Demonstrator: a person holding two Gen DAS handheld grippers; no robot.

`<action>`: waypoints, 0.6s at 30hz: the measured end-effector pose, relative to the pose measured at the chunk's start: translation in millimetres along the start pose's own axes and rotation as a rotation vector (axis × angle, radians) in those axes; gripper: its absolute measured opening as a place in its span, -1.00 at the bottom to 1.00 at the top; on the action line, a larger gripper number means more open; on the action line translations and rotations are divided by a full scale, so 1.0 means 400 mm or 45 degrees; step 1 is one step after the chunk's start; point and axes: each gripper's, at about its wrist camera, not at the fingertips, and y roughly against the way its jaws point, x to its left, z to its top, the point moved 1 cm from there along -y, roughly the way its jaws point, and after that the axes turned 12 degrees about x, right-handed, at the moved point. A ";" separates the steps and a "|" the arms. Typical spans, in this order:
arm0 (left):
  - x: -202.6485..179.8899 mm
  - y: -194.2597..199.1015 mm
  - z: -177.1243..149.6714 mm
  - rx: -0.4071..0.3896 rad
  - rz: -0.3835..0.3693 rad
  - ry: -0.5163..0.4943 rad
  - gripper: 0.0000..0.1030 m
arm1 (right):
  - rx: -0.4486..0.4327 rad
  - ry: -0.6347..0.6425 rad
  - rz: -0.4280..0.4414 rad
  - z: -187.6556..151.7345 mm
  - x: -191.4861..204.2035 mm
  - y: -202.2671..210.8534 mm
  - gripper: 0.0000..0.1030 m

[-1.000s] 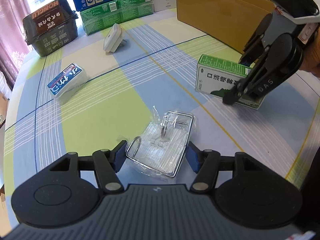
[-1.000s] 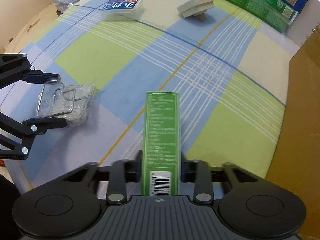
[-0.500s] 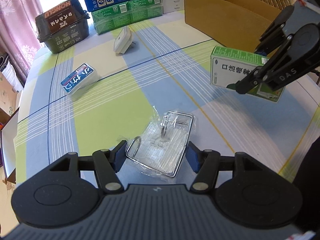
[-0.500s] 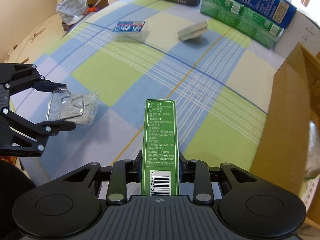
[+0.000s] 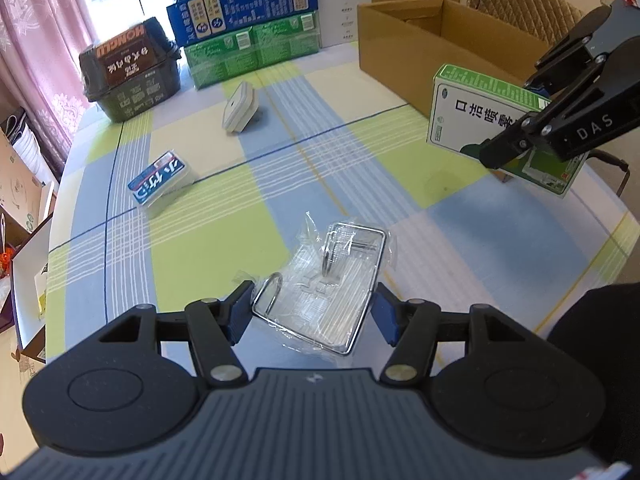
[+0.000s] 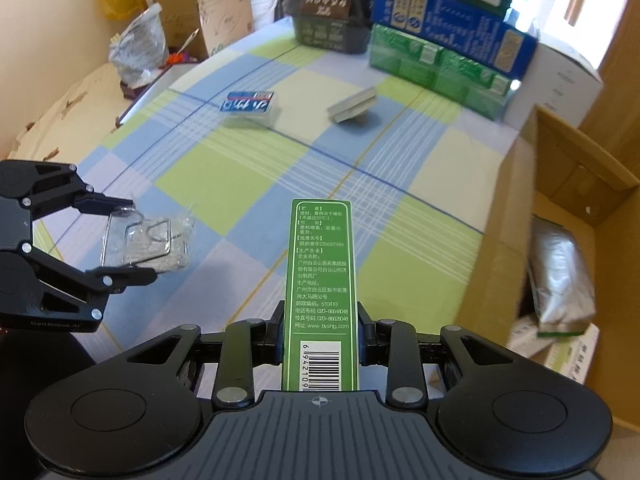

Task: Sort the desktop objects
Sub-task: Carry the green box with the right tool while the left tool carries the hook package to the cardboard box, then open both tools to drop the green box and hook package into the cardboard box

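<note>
My left gripper (image 5: 314, 308) is shut on a clear plastic packet with a wire rack (image 5: 328, 286) inside, held above the checked tablecloth; the packet also shows in the right wrist view (image 6: 146, 246) between the left gripper's fingers (image 6: 120, 280). My right gripper (image 6: 319, 344) is shut on a green and white medicine box (image 6: 320, 280) and holds it in the air beside the open cardboard box (image 6: 560, 208). In the left wrist view the medicine box (image 5: 480, 116) hangs in front of the cardboard box (image 5: 420, 40).
A blue and white tissue pack (image 5: 160, 180) and a white plug adapter (image 5: 238, 108) lie on the table. A dark noodle tub (image 5: 128, 72) and stacked green and blue cartons (image 5: 248, 28) stand at the far edge. The cardboard box holds a silver pouch (image 6: 560, 280).
Both grippers have risen with their loads. My right gripper has lifted the medicine box off the table and carried it toward the cardboard box. The left still holds the packet.
</note>
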 end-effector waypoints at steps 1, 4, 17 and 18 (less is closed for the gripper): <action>-0.007 0.007 0.005 -0.003 -0.003 0.003 0.11 | -0.008 -0.008 -0.001 -0.006 -0.007 0.012 -0.46; -0.034 0.030 0.027 -0.021 -0.019 0.011 0.11 | -0.032 -0.032 -0.005 -0.024 -0.029 0.050 -0.46; -0.243 0.111 0.259 -0.141 -0.122 -0.094 0.11 | -0.150 -0.201 -0.116 -0.092 -0.243 0.245 -0.46; -0.261 0.113 0.283 -0.150 -0.132 -0.105 0.11 | -0.154 -0.218 -0.127 -0.096 -0.265 0.255 -0.46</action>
